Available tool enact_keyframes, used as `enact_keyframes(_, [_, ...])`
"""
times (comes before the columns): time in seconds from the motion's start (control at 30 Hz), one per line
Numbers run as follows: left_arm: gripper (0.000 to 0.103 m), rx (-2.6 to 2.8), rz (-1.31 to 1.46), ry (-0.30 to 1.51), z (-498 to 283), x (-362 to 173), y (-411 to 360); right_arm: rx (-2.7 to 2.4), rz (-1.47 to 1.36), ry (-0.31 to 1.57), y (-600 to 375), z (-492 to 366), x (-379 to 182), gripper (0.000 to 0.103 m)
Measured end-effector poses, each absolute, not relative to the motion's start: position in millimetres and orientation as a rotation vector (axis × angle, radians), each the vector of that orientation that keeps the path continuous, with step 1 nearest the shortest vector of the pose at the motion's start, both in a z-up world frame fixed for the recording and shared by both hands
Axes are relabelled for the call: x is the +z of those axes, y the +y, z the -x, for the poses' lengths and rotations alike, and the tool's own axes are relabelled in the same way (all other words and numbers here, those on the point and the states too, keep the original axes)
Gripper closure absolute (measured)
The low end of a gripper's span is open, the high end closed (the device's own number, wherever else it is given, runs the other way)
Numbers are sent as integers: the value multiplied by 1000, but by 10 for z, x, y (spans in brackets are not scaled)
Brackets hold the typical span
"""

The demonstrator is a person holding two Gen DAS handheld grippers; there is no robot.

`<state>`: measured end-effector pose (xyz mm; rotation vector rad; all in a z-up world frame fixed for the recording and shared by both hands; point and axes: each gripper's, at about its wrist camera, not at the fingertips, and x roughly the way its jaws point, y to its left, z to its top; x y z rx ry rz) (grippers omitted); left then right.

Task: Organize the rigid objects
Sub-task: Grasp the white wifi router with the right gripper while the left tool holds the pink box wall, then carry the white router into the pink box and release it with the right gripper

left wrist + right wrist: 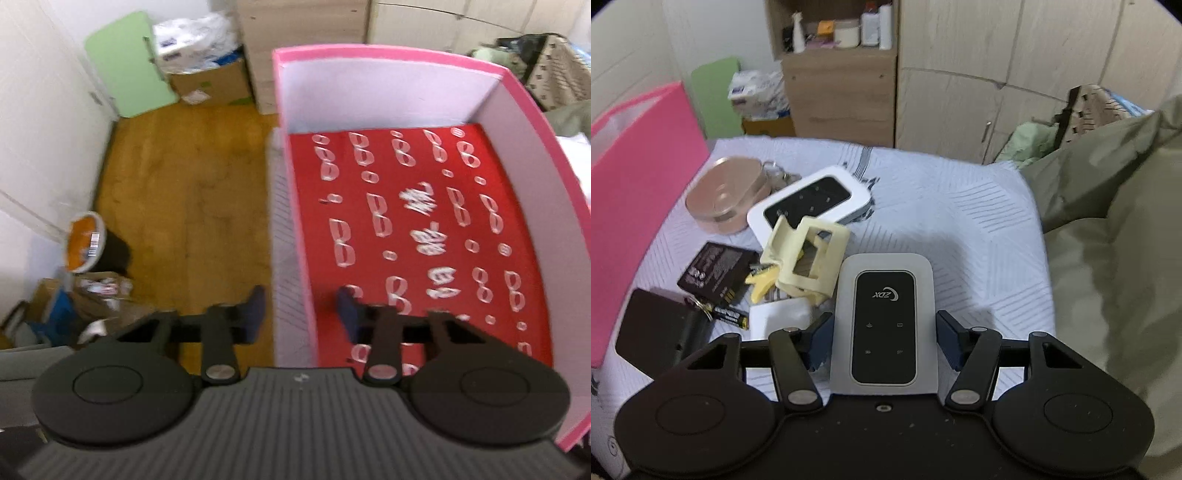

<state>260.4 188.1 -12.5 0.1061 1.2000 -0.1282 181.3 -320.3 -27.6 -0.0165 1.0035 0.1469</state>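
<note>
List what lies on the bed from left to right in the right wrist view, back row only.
pink box → pink oval case → white router → olive blanket

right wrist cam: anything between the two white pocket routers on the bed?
Yes. In the right wrist view a cream plastic bracket lies between the far white router and the near ZDX router, overlapping the far one's edge.
</note>
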Motion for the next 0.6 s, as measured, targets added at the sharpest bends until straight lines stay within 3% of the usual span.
enact_keyframes(0.03, [86,-143,-91,1207,-2592,-155,1877,136,13,993,-3213,-1808,-244,38])
enact_keyframes(0.33, [96,-138,-177,1136,-2463,-157,1665,217,-24,895,-3023,-1771,206,38])
enact_keyframes(0.6, [96,-155,-137,1100,-2426,-200,1549,527,-1,811,-2316,-1975,786,38])
